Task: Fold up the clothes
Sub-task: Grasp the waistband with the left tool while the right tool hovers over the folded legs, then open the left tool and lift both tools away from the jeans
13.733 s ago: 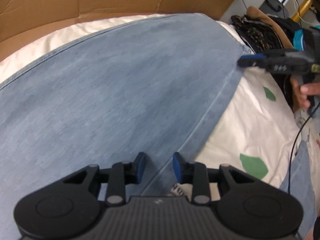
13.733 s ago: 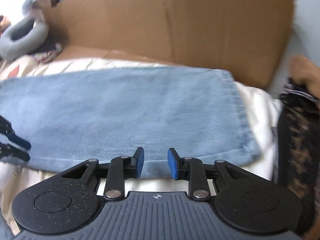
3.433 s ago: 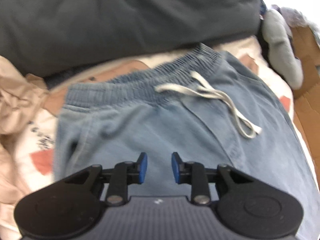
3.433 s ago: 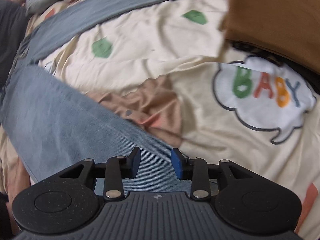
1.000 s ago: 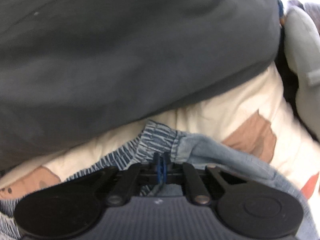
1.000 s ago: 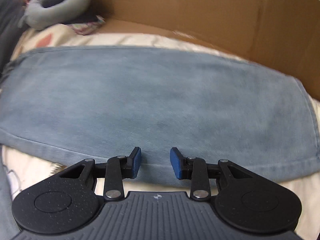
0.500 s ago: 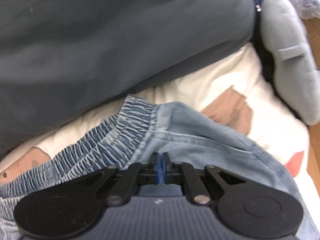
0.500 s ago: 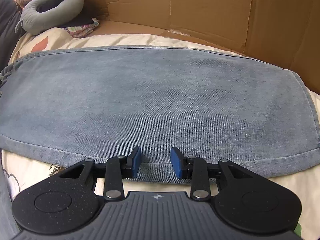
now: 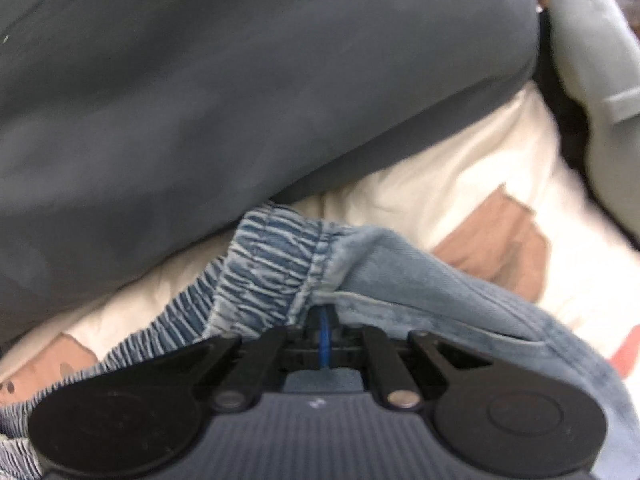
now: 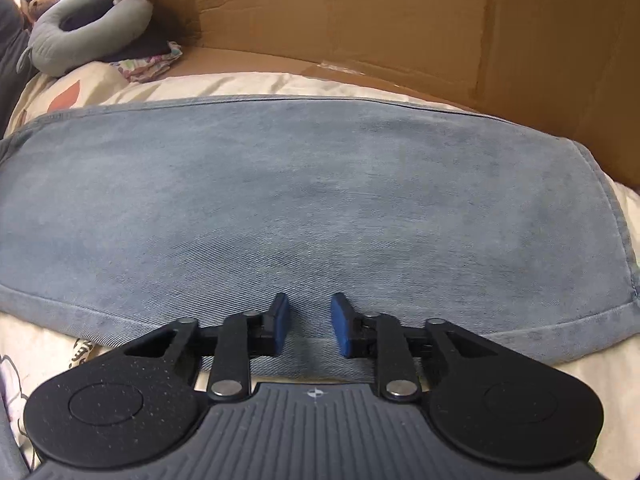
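Light blue denim pants lie on a cream printed bed sheet. In the left wrist view my left gripper (image 9: 323, 332) is shut on the pants at the corner of the elastic waistband (image 9: 272, 264), which is bunched up and lifted. In the right wrist view one pant leg (image 10: 304, 200) lies flat across the sheet, its hem at the right. My right gripper (image 10: 307, 324) is open, with its blue pads over the near edge of the leg, holding nothing.
A dark grey duvet (image 9: 220, 80) fills the upper left wrist view, with a grey neck pillow (image 9: 592, 80) at right. In the right wrist view a cardboard wall (image 10: 400, 20) stands behind the pants and the neck pillow (image 10: 80, 36) lies at far left.
My left gripper has pulled the waistband corner up and it has bunched more. My right gripper has moved slightly forward over the leg's near edge and stays open.
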`<state>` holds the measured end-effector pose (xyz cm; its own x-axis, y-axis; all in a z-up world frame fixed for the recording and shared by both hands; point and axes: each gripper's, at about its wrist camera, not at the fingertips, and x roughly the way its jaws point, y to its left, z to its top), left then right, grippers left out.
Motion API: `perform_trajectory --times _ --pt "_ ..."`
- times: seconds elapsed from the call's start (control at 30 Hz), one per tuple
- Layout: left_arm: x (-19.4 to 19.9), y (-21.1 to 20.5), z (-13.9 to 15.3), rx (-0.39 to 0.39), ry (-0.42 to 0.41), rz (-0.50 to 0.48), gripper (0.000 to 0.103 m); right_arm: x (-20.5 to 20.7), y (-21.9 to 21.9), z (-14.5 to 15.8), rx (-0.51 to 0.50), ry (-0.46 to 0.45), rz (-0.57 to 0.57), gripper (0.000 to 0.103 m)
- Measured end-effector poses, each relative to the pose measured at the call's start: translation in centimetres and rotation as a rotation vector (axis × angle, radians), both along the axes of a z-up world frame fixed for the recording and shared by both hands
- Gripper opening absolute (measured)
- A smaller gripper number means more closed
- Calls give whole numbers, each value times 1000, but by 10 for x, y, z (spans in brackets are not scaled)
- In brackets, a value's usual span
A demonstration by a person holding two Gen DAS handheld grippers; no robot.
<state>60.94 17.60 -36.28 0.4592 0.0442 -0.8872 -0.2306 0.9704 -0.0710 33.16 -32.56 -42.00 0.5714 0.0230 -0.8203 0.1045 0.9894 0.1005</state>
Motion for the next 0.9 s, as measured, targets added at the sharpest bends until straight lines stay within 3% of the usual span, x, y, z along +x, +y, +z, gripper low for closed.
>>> perform_trajectory --times 0.07,0.27,0.5,0.83,0.9 --pt "-6 0 10 1 4 -67 4 0 -5 0 31 7 -40 20" --pt "-30 10 47 -6 -6 -61 13 1 -11 16 14 39 -115 20" --pt "-59 20 75 -23 -3 -70 21 -23 -30 47 46 14 -94 22" --pt "-144 16 116 -13 -4 -82 48 -62 -61 112 26 -42 -88 28" --pt "-165 20 123 -36 6 -74 48 -72 -68 127 37 -51 -89 30"
